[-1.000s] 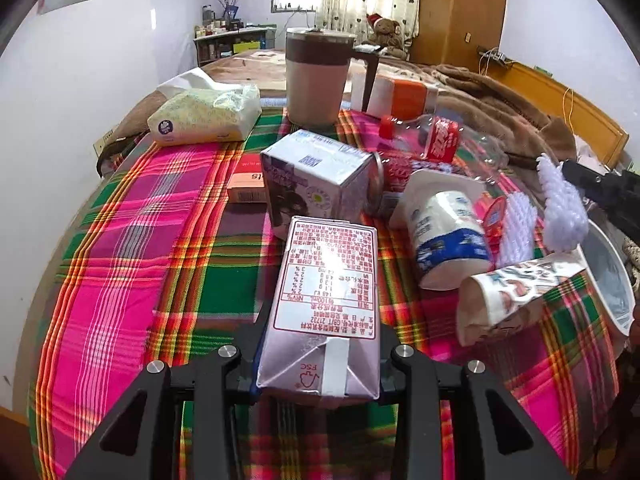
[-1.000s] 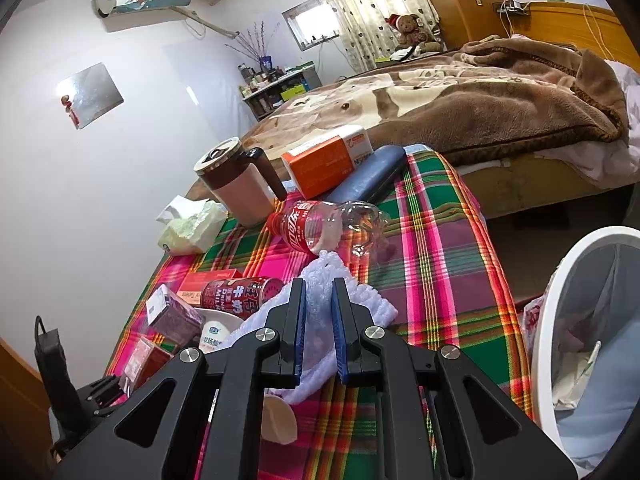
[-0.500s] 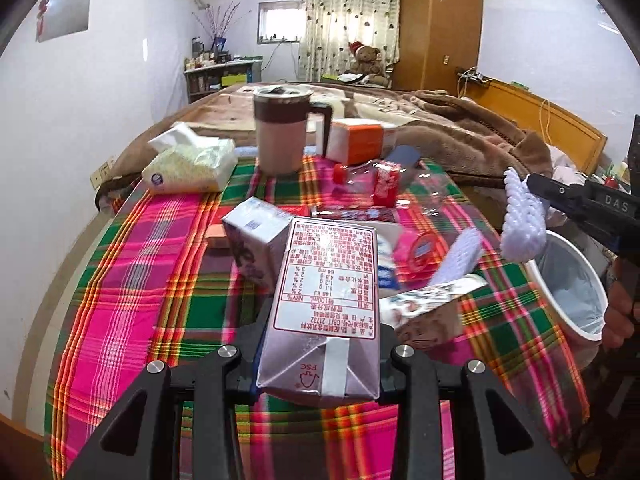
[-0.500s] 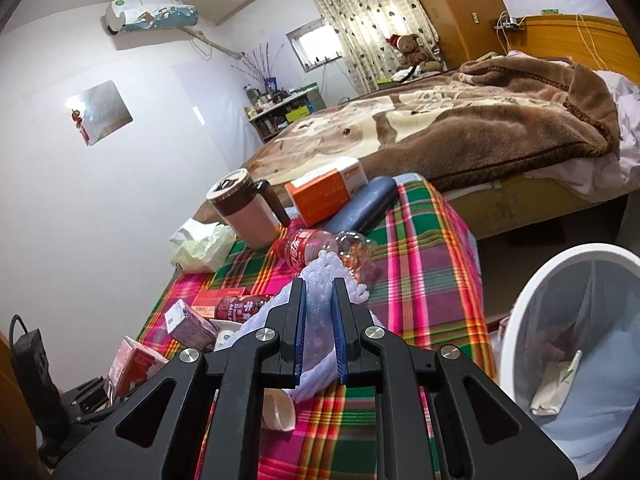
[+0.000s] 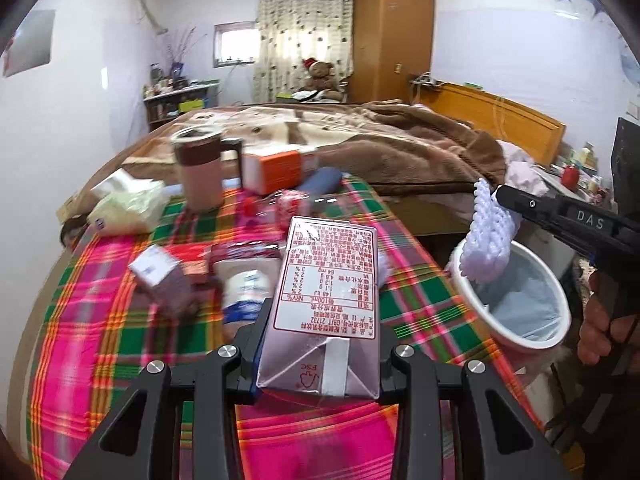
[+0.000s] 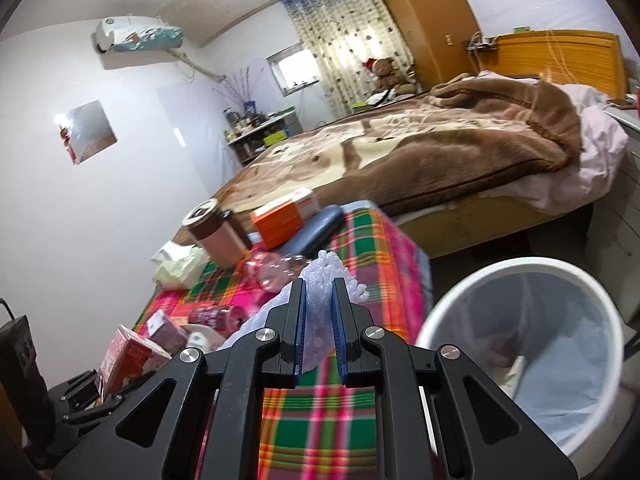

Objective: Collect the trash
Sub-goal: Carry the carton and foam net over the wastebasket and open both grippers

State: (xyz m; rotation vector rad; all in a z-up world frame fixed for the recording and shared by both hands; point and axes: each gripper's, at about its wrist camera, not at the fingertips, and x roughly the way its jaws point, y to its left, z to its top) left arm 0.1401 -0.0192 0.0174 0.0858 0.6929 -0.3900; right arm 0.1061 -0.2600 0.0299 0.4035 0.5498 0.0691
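Note:
My left gripper [image 5: 320,340] is shut on a silver-purple drink carton [image 5: 326,304] and holds it above the plaid tablecloth [image 5: 100,340]. My right gripper [image 6: 319,308] is shut on white foam netting [image 6: 326,276]; in the left wrist view the netting [image 5: 486,236] hangs over the rim of the white trash bin [image 5: 516,340]. The bin [image 6: 520,276], lined with a pale bag, stands at the table's right side. More trash lies on the table: a small carton [image 5: 160,276], a white cup [image 5: 244,292], a plastic bottle [image 6: 280,268].
A brown mug [image 5: 200,168], an orange box [image 5: 276,168], a tissue pack [image 5: 128,208] and a blue case [image 5: 320,182] sit at the table's far end. A bed with a brown blanket [image 6: 440,144] lies beyond. A wall runs along the left.
Both grippers have risen and drawn back from the table. The right gripper has carried the foam netting right, to over the bin's rim. The left still holds the carton.

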